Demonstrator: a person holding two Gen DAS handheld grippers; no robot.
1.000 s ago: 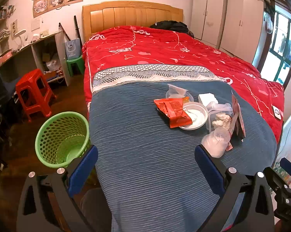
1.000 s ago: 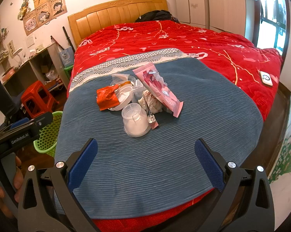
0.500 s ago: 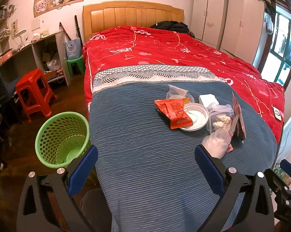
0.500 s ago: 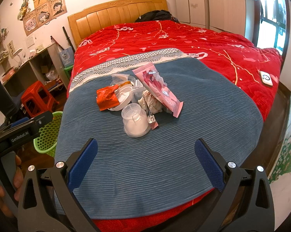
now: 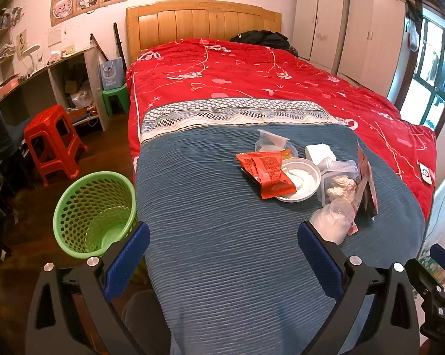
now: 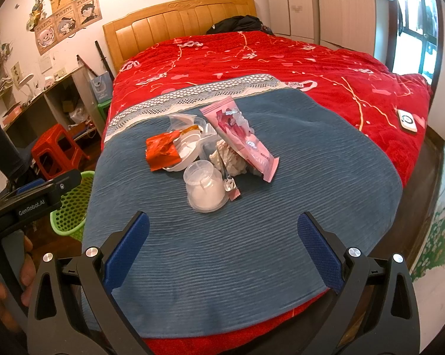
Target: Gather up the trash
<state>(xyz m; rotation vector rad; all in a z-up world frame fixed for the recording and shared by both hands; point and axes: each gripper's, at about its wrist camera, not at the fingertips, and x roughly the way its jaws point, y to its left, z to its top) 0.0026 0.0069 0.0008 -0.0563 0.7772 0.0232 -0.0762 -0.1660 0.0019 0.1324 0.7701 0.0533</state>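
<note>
At the lower left of the left wrist view a green basket [image 5: 93, 211] stands on the floor beside the bed, nothing visible inside it. The trash sits mid-frame on the blue blanket [image 5: 222, 251]: a red wrapper [image 5: 265, 174] lying over a white lid [image 5: 299, 179], a clear cup [image 6: 204, 188], crumpled tissue in a clear tub [image 5: 339, 186], a pink packet [image 6: 241, 137]. Left gripper [image 5: 222, 254] and right gripper [image 6: 222, 247] both gape wide, empty, touching nothing
</note>
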